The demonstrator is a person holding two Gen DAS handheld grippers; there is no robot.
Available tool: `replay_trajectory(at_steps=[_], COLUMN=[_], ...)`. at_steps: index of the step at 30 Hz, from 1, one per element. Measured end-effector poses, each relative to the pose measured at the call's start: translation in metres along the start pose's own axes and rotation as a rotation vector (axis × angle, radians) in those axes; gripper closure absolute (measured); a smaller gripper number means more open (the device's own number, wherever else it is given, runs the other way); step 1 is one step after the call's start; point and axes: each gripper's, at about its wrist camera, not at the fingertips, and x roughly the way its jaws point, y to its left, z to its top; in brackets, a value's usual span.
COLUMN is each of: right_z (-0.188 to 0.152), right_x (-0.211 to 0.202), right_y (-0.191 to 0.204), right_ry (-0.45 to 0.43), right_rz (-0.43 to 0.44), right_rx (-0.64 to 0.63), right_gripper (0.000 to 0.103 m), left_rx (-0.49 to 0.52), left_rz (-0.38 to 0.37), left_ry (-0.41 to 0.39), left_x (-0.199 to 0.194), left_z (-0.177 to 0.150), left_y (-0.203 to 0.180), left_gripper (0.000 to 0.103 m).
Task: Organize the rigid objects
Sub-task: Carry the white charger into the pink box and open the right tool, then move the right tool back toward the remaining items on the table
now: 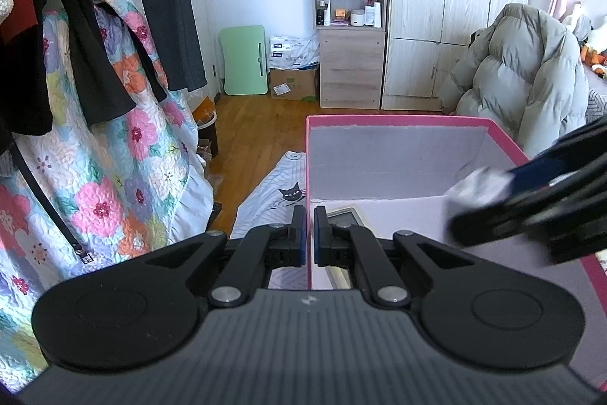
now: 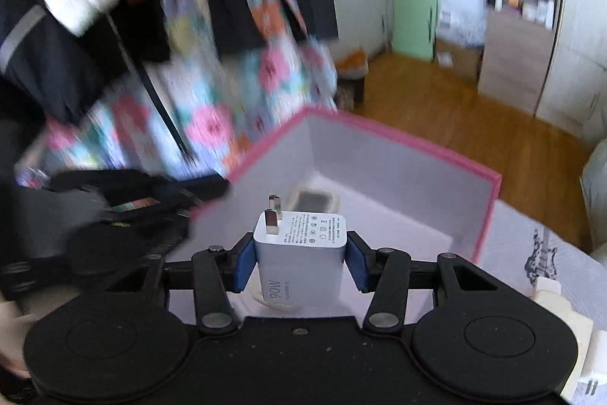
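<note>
A pink box (image 1: 379,119) with grey inner walls stands on the bed; it also shows in the right wrist view (image 2: 402,139). My left gripper (image 1: 309,234) is shut on the box's near left wall, one finger on each side. My right gripper (image 2: 299,259) is shut on a white 90W charger (image 2: 299,253) with its prongs up, held over the box; it shows blurred in the left wrist view (image 1: 531,211). A flat dark-screened item (image 2: 313,200) lies on the box floor.
Hanging clothes and a floral quilt (image 1: 114,147) are to the left. A puffy jacket (image 1: 523,74) lies at the right. A shelf unit (image 1: 349,6) and wardrobe (image 1: 455,6) stand across the wooden floor. White items (image 2: 561,329) lie on the bedsheet by the right gripper.
</note>
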Motion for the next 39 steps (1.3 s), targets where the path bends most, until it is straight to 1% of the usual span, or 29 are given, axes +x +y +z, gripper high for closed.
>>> replay_trajectory(at_steps=[1,5,8,9,11,14,15,19,21,24,26,28,30,31,34,36,39], right_z=[0.002,0.002,0.008,0.008,0.012,0.013,0.014,0.003,-0.005,-0.012,-0.016,-0.017,-0.021,-0.024,-0.029,-0.027,-0.020], right_x=[0.012,0.043,0.063,0.068,0.081,0.091,0.093,0.102,0.108,0.106,0.100,0.097,0.093,0.092,0.085,0.073,0.039], right_y=[0.001,0.003,0.000,-0.002,-0.013,-0.019,-0.021,-0.029,-0.028,-0.029,-0.033,-0.039,-0.043,-0.046,-0.055,-0.054,-0.052], right_ry=[0.034,0.116,0.194,0.218,0.273,0.303,0.312,0.374,0.402,0.393,0.381,0.388,0.398,0.412,0.430,0.397,0.327], right_rz=[-0.029,-0.117,-0.135,-0.124,-0.094,-0.082,-0.062,0.071,0.116,0.107,0.074,0.039,0.029,0.042,0.143,0.177,0.232], right_rx=[-0.007,-0.025,-0.003,0.007,0.070,0.144,0.179,0.367,0.422,0.455,0.493,0.508,0.546,0.595,0.708,0.688,0.617], right_gripper=[0.048,0.048,0.048,0.048,0.048,0.048,0.048,0.048,0.049,0.049,0.049,0.048,0.046,0.046,0.045,0.045,0.045], left_rx=[-0.002,-0.019,-0.040,-0.046,-0.055,-0.060,-0.061,-0.059,-0.054,-0.055,-0.054,-0.056,-0.054,-0.053,-0.057,-0.059,-0.054], left_rz=[-0.001,-0.013,-0.027,-0.032,-0.039,-0.042,-0.042,-0.041,-0.037,-0.037,-0.037,-0.038,-0.036,-0.035,-0.038,-0.039,-0.035], left_ry=[-0.002,-0.005,-0.005,-0.005,-0.006,-0.006,-0.006,-0.006,-0.006,-0.006,-0.006,-0.006,-0.006,-0.006,-0.006,-0.006,-0.005], left_x=[0.000,0.000,0.001,0.001,0.001,0.001,0.001,0.000,0.000,0.000,0.000,0.000,0.000,0.000,0.000,0.000,0.000], left_z=[0.000,-0.001,-0.001,-0.001,-0.002,-0.002,-0.002,-0.003,-0.003,-0.003,-0.003,-0.004,-0.003,-0.004,-0.003,-0.003,-0.001], left_y=[0.000,0.004,0.007,0.008,0.009,0.009,0.009,0.010,0.009,0.009,0.009,0.009,0.009,0.009,0.009,0.010,0.010], left_gripper=[0.100,0.100,0.100,0.100,0.100,0.100,0.100,0.100,0.100,0.100,0.100,0.100,0.100,0.100,0.100,0.100,0.100])
